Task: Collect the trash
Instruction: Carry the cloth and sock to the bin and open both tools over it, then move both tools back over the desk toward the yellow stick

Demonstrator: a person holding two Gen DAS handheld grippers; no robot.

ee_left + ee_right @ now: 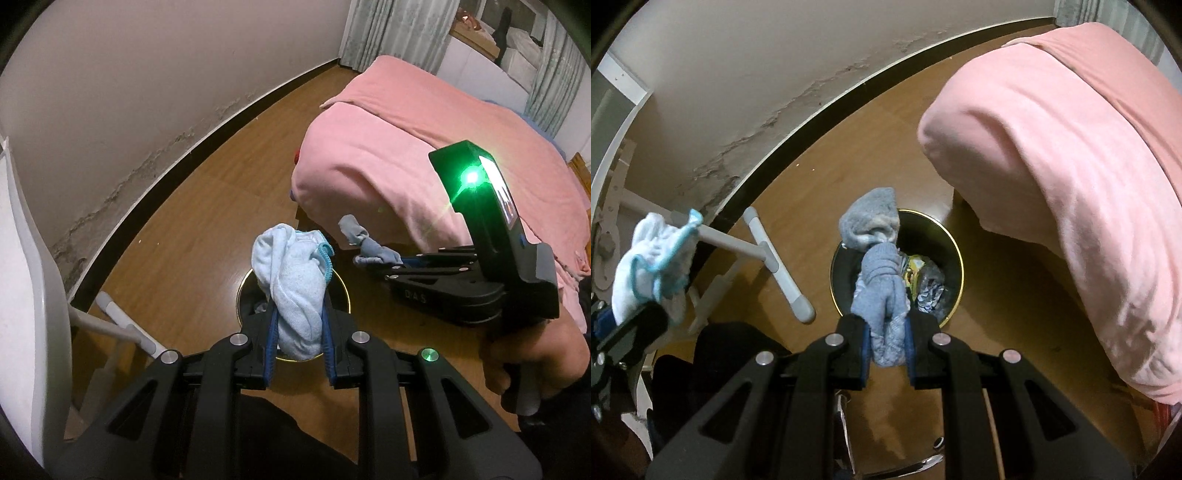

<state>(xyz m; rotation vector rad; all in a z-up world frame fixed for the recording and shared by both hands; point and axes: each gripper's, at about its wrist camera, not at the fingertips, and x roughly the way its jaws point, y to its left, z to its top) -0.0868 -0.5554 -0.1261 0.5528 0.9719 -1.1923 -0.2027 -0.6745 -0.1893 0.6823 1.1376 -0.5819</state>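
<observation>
Setting: bedroom, wooden floor, stained wall, bed under a pink blanket.
Bin: round black trash bin on the floor beside the bed corner, wrappers inside.
Left gripper: jaws clamped on a light blue cloth, bunched upright, directly over the bin rim.
Right gripper: jaws clamped on a grey-blue sock, long axis along the fingers, hanging over the bin's left half.
Nearer arm: cannot tell; both appear positioned for release.
</observation>
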